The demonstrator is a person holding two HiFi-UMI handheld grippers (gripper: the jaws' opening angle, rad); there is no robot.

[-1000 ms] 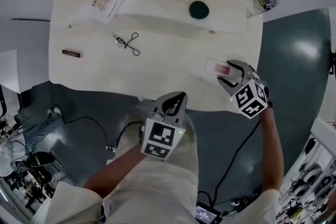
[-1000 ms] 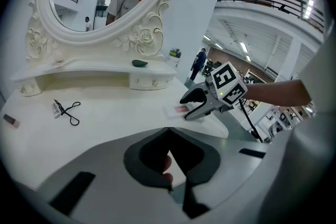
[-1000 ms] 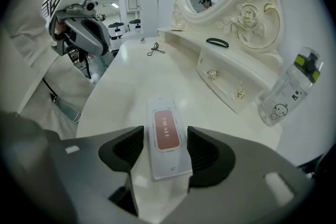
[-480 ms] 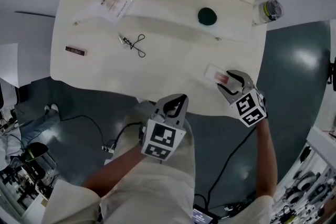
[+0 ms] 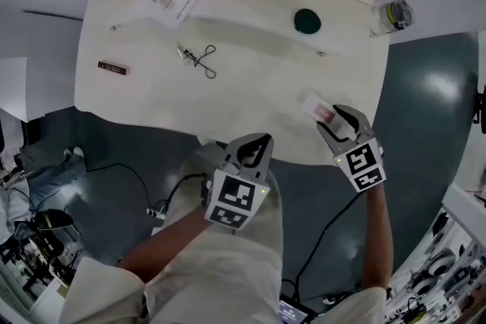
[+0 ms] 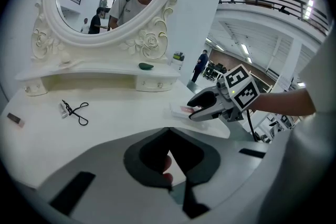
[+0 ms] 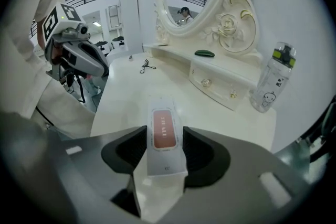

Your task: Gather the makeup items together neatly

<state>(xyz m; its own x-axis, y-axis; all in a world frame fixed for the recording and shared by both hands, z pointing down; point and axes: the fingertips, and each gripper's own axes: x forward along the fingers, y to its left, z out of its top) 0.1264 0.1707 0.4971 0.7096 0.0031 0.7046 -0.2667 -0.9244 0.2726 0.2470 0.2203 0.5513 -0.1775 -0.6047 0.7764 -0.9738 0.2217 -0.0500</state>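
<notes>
Makeup items lie scattered over the white dressing table, so the gathering looks barely begun; nothing sits beside anything else yet, and no pile shows. A flat clear packet lies at the far left corner. The white box with a red label is at the near right edge, well apart from the rest. An eyelash curler lies left of centre, a dark green round compact sits on the raised back shelf, and a small dark stick lies alone by the left edge. The box seems to be the first piece taken up. The right gripper has just been closing its jaws with the box between them, and they now clamp it by its long sides. The dark pads press on the near half of the box while its labelled end sticks out ahead of the tips toward the mirror. The left gripper hangs over the near edge of the table with its jaws together on nothing, well apart from every item. By my reckoning, the box must be carried to a chosen spot and the other four pieces brought to join it.
</notes>
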